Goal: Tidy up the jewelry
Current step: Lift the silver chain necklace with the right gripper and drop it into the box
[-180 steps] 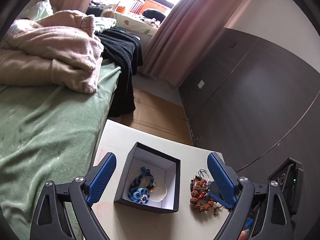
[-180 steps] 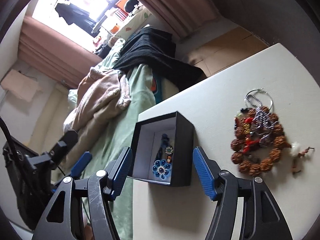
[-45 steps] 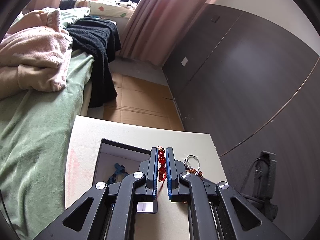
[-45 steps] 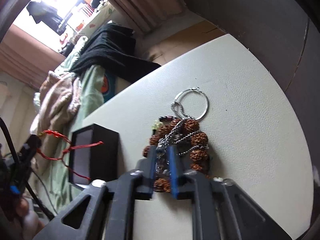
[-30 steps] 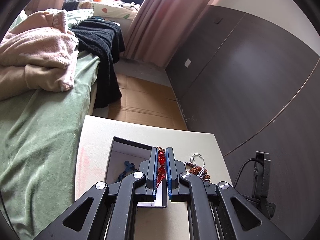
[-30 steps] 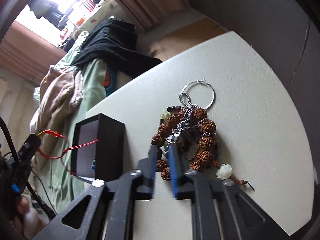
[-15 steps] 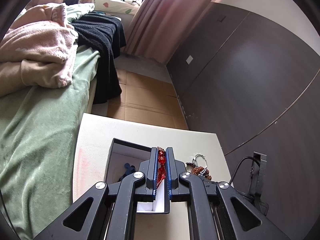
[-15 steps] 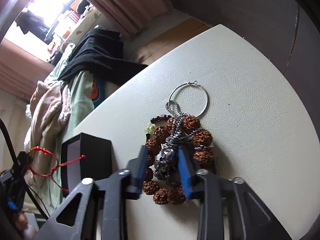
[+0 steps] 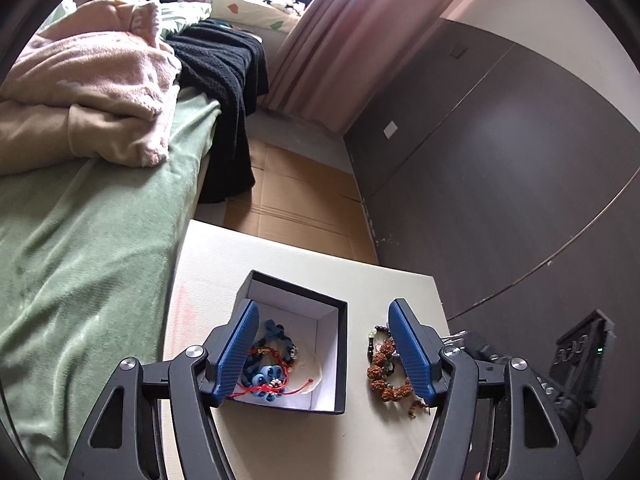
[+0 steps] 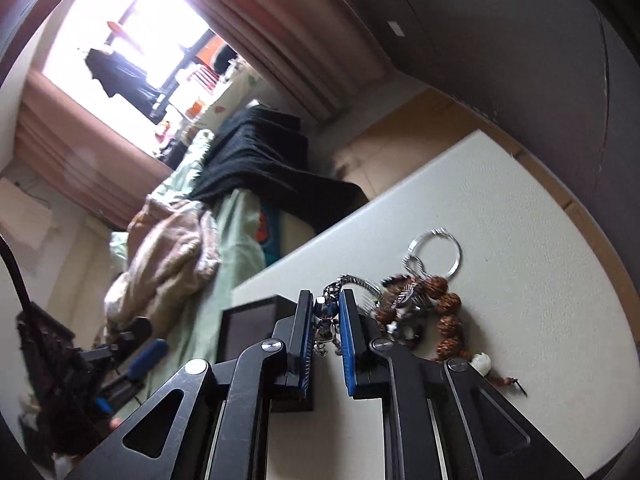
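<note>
A black box (image 9: 340,344) with a white lining stands on the cream table (image 9: 280,252). In it lie a blue flower bracelet (image 9: 266,378) and a red cord bracelet (image 9: 276,364). My left gripper (image 9: 322,348) is open above the box, empty. A brown bead bracelet (image 9: 384,372) lies right of the box. My right gripper (image 10: 325,324) is shut on a silver chain (image 10: 326,320) and lifts it from the pile of brown beads (image 10: 448,320). A silver hoop (image 10: 436,252) lies beyond. The box (image 10: 248,328) shows to the left.
A bed with a green sheet (image 9: 80,240), a pink blanket (image 9: 88,88) and a black cloth (image 9: 224,80) runs along the table's left side. A dark wall (image 9: 500,160) stands on the right. Cardboard (image 9: 292,200) covers the floor beyond the table.
My left gripper has opened and the red cord bracelet now lies in the box. My right gripper has shut on the silver chain and raised it off the beads.
</note>
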The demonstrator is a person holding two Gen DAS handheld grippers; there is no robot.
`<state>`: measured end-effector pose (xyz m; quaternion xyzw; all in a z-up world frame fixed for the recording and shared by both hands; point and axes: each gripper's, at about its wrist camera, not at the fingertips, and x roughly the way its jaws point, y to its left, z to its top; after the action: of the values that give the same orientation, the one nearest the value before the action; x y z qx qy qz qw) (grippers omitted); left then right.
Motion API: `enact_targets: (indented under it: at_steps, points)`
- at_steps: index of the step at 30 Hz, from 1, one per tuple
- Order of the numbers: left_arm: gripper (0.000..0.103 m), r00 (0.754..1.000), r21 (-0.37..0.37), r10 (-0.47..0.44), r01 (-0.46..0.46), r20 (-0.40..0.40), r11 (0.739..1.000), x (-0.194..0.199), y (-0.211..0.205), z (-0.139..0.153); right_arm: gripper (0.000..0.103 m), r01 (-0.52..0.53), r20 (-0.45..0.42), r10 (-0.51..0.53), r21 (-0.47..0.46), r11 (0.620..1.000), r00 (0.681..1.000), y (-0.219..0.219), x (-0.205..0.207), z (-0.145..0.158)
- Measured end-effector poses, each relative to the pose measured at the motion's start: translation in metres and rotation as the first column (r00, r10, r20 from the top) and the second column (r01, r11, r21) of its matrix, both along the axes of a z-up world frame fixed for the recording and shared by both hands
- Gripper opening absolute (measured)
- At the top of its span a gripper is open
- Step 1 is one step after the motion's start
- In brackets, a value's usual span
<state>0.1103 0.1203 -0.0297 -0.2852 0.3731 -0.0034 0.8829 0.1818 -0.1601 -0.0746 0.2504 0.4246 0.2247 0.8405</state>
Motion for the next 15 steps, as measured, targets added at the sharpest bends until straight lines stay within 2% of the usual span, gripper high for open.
enact_targets:
  at_steps: [6,15]
  points:
    - [0.068,0.999,-0.031,0.032,-0.032,0.003,0.999,-0.014,0.01,0.003,0.014,-0.015,0.119,0.011,0.037,0.999,0.993,-0.004,-0.019,0.045]
    - [0.068,0.999,-0.041,0.044,-0.043,0.016,0.998,-0.026,0.013,0.008,0.014,-0.044,0.253,0.046,-0.013,0.999,0.966,0.009,-0.034,0.122]
